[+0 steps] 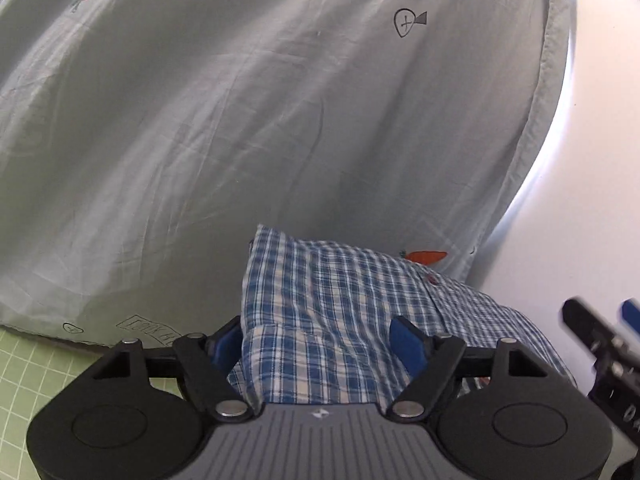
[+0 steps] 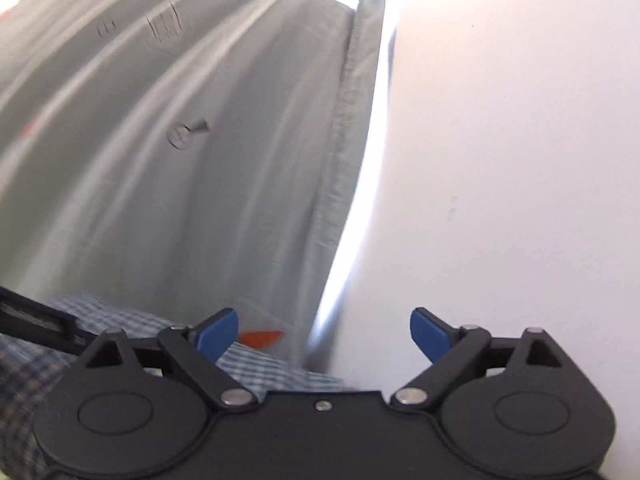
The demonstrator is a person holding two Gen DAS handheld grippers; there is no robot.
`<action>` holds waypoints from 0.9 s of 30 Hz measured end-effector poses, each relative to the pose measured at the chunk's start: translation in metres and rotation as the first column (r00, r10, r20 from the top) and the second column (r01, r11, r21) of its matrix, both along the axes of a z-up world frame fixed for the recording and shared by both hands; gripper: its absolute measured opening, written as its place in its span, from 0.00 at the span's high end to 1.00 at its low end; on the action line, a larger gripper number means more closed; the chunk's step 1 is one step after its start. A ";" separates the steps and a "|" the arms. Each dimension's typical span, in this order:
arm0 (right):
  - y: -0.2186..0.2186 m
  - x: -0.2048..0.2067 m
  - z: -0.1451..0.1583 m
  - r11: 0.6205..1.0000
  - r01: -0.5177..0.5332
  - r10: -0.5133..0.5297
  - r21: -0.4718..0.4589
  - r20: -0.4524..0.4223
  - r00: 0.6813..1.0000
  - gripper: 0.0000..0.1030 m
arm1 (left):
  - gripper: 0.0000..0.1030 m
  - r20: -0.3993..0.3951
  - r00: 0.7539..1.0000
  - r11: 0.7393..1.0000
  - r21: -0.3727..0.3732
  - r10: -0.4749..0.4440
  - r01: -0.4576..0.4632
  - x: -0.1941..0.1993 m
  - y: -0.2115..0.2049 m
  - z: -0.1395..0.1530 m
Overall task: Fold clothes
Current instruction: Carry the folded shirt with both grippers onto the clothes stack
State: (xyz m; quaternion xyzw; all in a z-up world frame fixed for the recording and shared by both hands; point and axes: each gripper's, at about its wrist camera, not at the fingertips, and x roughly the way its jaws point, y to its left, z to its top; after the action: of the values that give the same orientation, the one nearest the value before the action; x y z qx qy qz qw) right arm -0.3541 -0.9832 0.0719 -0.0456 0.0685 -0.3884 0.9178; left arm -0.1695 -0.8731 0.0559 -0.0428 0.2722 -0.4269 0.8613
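In the left wrist view the left gripper (image 1: 318, 344) has its two blue-padded fingers (image 1: 405, 343) spread apart, and a bunched blue-and-white checked cotton garment (image 1: 340, 320) fills the gap between them, rising over the gripper's grey ribbed body. The pads stand either side of the cloth; whether they press on it cannot be told. A small dark red button (image 1: 431, 279) shows on the garment's far right part. At the lower left corner lies a light green cutting mat with a white grid (image 1: 16, 364).

At the right edge of that view, blurred, sits part of the right gripper (image 1: 612, 340) — near the garment's right side. In its own view the right gripper (image 2: 324, 334) has its blue pads (image 2: 430, 334) wide apart with nothing between them; the checked garment lies under and behind its left finger, lower left, and a black bar of the other gripper crosses above it.

Beyond the garment spreads a large pale grey wrinkled cotton sheet (image 1: 240, 140) printed with orange carrots (image 1: 426, 257) and small black outline drawings (image 1: 408, 22). The garment rests on this sheet. The sheet's hemmed edge (image 1: 540, 120) runs along the right — past it lies a plain white surface (image 2: 520, 160).
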 end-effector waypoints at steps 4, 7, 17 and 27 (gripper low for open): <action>-0.029 0.010 -0.038 0.964 -0.106 0.115 0.246 -0.023 0.993 0.17 | 0.14 -0.073 0.997 1.000 0.003 0.025 -0.025 0.011 0.006 -0.017; -0.034 0.013 -0.051 0.946 -0.107 0.120 0.305 -0.025 0.992 0.13 | 0.10 -0.117 0.993 1.000 -0.012 -0.001 0.000 0.021 0.014 -0.021; 0.025 -0.022 -0.019 0.972 0.045 -0.034 0.232 -0.052 0.998 0.00 | 0.00 0.172 0.980 0.991 -0.063 -0.105 0.117 -0.033 0.088 0.025; 0.141 -0.093 -0.006 0.959 0.043 -0.045 0.279 0.000 0.999 0.00 | 0.00 0.203 0.971 0.991 -0.007 -0.127 0.131 -0.104 0.193 0.032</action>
State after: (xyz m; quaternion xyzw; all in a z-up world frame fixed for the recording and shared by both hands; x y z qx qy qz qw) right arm -0.4474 -0.8424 0.0658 0.0869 0.1205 -0.3954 0.9064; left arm -0.2733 -0.6804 0.0882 0.0097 0.1810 -0.4868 0.8545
